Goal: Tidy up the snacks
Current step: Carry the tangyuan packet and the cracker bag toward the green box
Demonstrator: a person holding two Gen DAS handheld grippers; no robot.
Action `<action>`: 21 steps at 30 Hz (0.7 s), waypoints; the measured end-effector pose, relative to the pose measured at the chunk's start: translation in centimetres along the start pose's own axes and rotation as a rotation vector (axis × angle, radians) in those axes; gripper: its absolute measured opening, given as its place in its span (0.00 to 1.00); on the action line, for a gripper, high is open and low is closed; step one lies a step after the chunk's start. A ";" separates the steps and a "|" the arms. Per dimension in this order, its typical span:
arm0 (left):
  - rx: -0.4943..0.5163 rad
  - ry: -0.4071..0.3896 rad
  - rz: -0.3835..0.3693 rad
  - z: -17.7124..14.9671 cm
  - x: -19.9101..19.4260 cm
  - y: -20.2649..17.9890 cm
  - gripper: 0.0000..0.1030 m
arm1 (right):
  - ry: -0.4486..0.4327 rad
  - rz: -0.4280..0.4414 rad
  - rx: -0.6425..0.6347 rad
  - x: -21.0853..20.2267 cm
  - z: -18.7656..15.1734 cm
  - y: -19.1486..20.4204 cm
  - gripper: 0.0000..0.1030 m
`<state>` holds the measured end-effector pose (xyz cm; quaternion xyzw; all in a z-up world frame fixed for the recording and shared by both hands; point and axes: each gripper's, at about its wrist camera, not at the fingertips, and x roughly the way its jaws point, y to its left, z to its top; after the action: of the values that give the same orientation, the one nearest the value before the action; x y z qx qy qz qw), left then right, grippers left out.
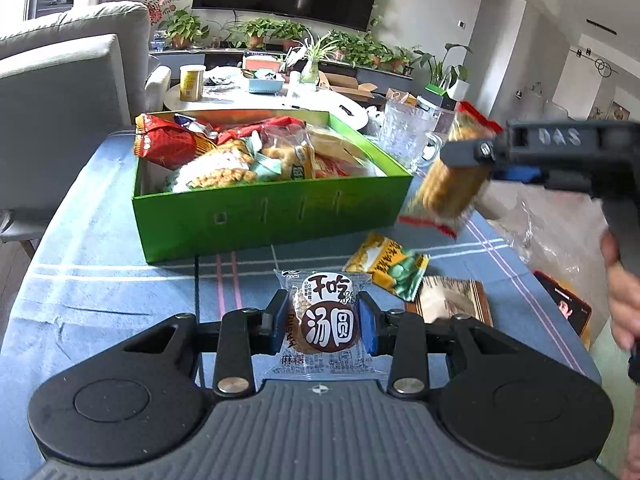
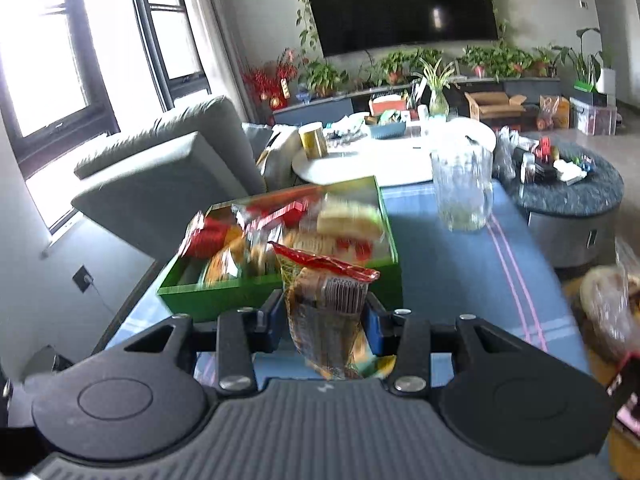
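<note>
Two snack packets carried toward the green box

The left gripper [image 1: 323, 322] was clamped on a small round-labelled snack packet [image 1: 326, 320], held above the blue table [image 1: 80, 280], with the green box [image 1: 272, 216] at twelve o'clock. The right gripper [image 2: 326, 316] was closed on a red-topped biscuit pack [image 2: 326, 300], held just off the box's [image 2: 224, 300] near wall and blurred. Judged from this, each packet would best be lifted clear of the wall and released over a gap between the piled snacks. A yellow-green packet [image 1: 386, 266] remained on the table at one o'clock.
</note>
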<state>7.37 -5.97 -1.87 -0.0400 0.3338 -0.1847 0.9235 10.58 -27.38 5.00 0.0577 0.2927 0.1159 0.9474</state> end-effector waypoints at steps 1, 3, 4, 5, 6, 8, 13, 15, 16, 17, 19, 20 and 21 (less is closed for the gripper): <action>-0.003 -0.004 -0.002 0.2 0.0 0.2 0.32 | -0.006 -0.006 -0.002 0.3 0.5 0.0 0.76; -0.007 -0.011 -0.002 0.5 -0.1 0.5 0.32 | -0.015 -0.013 -0.006 1.0 1.5 0.1 0.76; -0.008 -0.013 -0.001 0.7 -0.1 0.7 0.32 | -0.020 -0.015 -0.008 1.2 1.9 0.1 0.76; -0.011 -0.015 0.000 0.8 -0.1 0.7 0.32 | -0.025 -0.015 -0.009 1.5 2.3 0.1 0.76; -0.013 -0.017 0.001 0.9 0.0 0.9 0.32 | -0.032 -0.016 -0.012 1.8 2.7 0.1 0.76; -0.022 -0.020 0.005 1.2 0.1 1.3 0.32 | -0.041 -0.024 -0.020 2.5 3.5 0.3 0.76; -0.044 -0.021 0.014 1.6 0.5 2.2 0.32 | -0.028 -0.041 -0.055 4.6 5.3 0.7 0.76; -0.051 -0.020 0.016 1.7 0.7 2.5 0.32 | -0.018 -0.051 -0.075 5.5 5.7 1.0 0.76; -0.055 -0.019 0.017 1.8 0.8 2.7 0.32 | -0.010 -0.055 -0.088 6.0 5.7 1.1 0.76; -0.058 -0.018 0.018 1.8 0.9 2.7 0.32 | 0.000 -0.059 -0.098 6.6 5.8 1.2 0.76; -0.064 -0.015 0.020 1.9 1.1 3.0 0.32 | 0.022 -0.066 -0.114 7.5 5.5 1.3 0.76; -0.066 -0.013 0.020 2.0 1.1 3.1 0.32 | 0.035 -0.072 -0.119 8.0 5.4 1.2 0.76; -0.067 -0.012 0.019 2.1 1.2 3.2 0.32 | 0.047 -0.076 -0.122 8.5 5.2 1.2 0.76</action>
<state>10.55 -3.53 -1.61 -0.0690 0.3347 -0.1642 0.9253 20.11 -24.31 4.91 -0.0139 0.3092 0.0988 0.9457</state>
